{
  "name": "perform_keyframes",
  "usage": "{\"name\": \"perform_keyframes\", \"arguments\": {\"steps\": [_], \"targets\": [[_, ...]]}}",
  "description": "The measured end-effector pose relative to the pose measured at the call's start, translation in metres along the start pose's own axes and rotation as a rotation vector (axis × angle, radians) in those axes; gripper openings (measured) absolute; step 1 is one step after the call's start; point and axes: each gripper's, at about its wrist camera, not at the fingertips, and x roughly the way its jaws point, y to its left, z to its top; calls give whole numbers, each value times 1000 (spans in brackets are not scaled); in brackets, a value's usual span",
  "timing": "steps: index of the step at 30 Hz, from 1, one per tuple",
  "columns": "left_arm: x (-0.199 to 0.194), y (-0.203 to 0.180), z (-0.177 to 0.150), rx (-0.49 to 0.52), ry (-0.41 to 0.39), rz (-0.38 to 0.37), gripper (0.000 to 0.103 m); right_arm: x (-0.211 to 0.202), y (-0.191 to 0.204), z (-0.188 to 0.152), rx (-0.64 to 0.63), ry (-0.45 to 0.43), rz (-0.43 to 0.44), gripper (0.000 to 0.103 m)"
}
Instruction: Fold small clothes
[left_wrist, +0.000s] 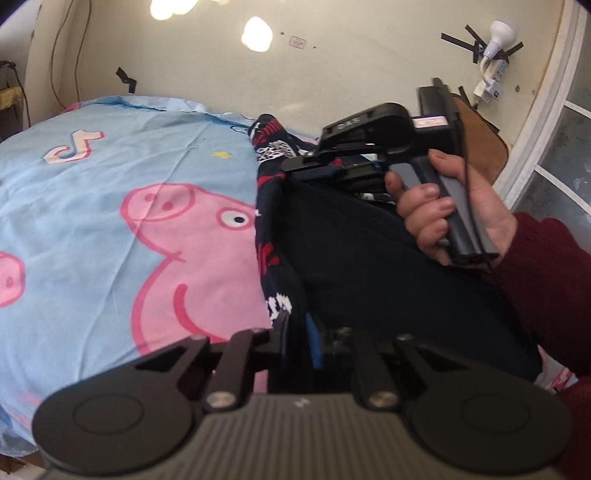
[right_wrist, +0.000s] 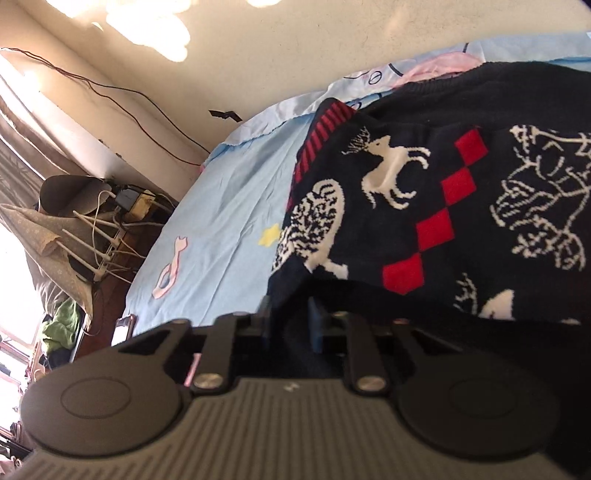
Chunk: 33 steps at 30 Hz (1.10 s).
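A small navy knit sweater (left_wrist: 354, 251) with red and white reindeer patterns lies on a light blue Peppa Pig sheet (left_wrist: 110, 206). My left gripper (left_wrist: 295, 332) is shut on the sweater's near edge. In the left wrist view the right gripper (left_wrist: 306, 162) sits at the sweater's far edge, held by a hand (left_wrist: 454, 210) in a maroon sleeve. In the right wrist view my right gripper (right_wrist: 290, 317) is shut on a fold of the sweater (right_wrist: 443, 206), which is lifted off the sheet (right_wrist: 229, 221).
A cream wall stands behind the bed, with black tape and a power strip (left_wrist: 495, 77) at the right. A white door frame (left_wrist: 546, 122) is at far right. A cluttered side table with cables (right_wrist: 103, 221) stands left of the bed.
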Motion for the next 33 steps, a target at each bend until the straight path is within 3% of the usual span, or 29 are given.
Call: {"name": "perform_keyframes", "arguments": {"steps": [3, 6, 7, 10, 12, 15, 17, 19, 20, 25, 30, 31, 32, 33], "targets": [[-1, -14, -1, 70, 3, -19, 11, 11, 8, 2, -92, -50, -86, 9], [1, -15, 1, 112, 35, 2, 13, 13, -3, 3, -51, -38, -68, 8], [-3, -12, 5, 118, 33, -5, 14, 8, -4, 4, -45, -29, -60, 13], [-24, 1, 25, 137, -39, -13, 27, -28, -8, -2, -95, -60, -45, 15], [-36, 11, 46, 133, -110, 3, 30, -63, -16, -9, -133, -110, -58, 15], [-32, 20, 84, 152, -183, 63, 30, -118, -40, -13, -163, -232, -175, 16], [-16, 23, 111, 178, -216, 93, 30, -155, -66, -10, -135, -326, -280, 22], [9, 25, 137, 195, -227, 102, 30, -185, -93, -1, -77, -400, -370, 39], [23, 25, 149, 200, -225, 98, 30, -197, -104, 4, -59, -426, -414, 42], [110, 16, 198, 217, -167, 98, 33, -201, -134, 26, -29, -402, -500, 48], [191, 13, 223, 213, -81, 170, 33, -166, -132, 33, -94, -319, -498, 44], [205, 13, 225, 211, -63, 193, 33, -159, -133, 33, -112, -292, -515, 18], [219, 15, 227, 207, -38, 220, 31, -154, -132, 32, -127, -274, -547, 12], [230, 16, 228, 202, -16, 249, 14, -154, -132, 31, -134, -279, -561, 12]]}}
